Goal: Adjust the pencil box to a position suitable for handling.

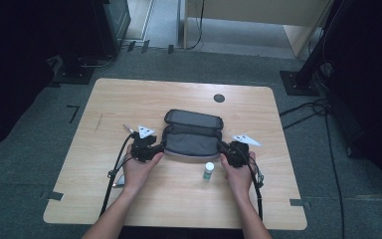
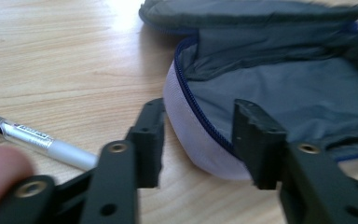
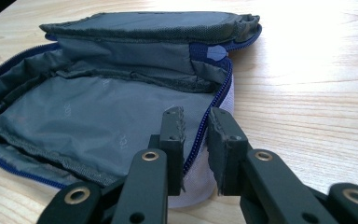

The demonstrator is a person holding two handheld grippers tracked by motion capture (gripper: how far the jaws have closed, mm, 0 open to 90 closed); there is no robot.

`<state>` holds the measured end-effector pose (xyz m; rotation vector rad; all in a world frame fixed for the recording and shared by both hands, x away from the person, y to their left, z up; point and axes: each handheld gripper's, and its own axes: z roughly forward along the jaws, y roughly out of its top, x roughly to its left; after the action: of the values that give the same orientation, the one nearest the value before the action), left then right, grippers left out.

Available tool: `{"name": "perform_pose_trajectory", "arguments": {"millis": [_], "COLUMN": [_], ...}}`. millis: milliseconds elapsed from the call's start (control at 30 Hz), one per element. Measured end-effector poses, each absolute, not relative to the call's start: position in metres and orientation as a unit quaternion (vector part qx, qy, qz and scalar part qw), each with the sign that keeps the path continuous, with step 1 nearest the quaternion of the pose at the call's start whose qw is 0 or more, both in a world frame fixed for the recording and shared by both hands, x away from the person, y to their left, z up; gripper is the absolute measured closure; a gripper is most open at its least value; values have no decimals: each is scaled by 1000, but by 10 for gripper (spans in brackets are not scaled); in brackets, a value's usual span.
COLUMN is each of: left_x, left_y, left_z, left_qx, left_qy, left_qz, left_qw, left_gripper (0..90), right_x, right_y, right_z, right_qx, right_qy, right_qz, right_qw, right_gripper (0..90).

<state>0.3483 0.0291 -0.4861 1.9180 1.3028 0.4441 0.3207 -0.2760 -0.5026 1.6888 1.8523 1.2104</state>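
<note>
- Holding the open pencil case (image 1: pixel 193 135) steady on the wooden surface (image 1: pixel 129 99) appears to be the step in hand; the case is seen lying near the middle of the surface, its lid folded back and its grey lining exposed.
- The right gripper (image 3: pixel 196 122) is seen closed on the zippered rim at the case's right end, the wall pinched between its jaws.
- The left gripper (image 2: pixel 198 128) is seen half open, its jaws set either side of the rim at the case's left end; the pads are not yet pressed on it, so nothing is held.
- A pen (image 2: pixel 37 139) is seen lying on the surface just beside the left gripper, and a small white bottle (image 1: pixel 209 171) stands just in front of the case.
- The next move is judged to call for the left jaws to be shut on the rim, so the mouth is kept spread for loading.
</note>
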Motion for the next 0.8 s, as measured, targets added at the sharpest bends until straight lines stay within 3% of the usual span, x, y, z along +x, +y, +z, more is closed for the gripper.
{"name": "perform_pose_trajectory", "arguments": {"millis": [133,400,800], "left_x": [353,349,334], "left_y": [28,31,42], "left_z": [-491,-487,-486], "left_qx": [751,765,784], "left_qy": [519,512,500], "left_qz": [166,169,166], "left_qw": [372,351,329], "left_gripper": [633,858,894], "right_x": [321,320,312], "right_y": [-275,-270,-260], "right_z": [-503,-504,-504], "right_qx": [592,571,550], "right_qy": [660,675,692], "right_qz": [430,436,442], "right_qw": [174,167,153], "right_gripper": [780,797,795]}}
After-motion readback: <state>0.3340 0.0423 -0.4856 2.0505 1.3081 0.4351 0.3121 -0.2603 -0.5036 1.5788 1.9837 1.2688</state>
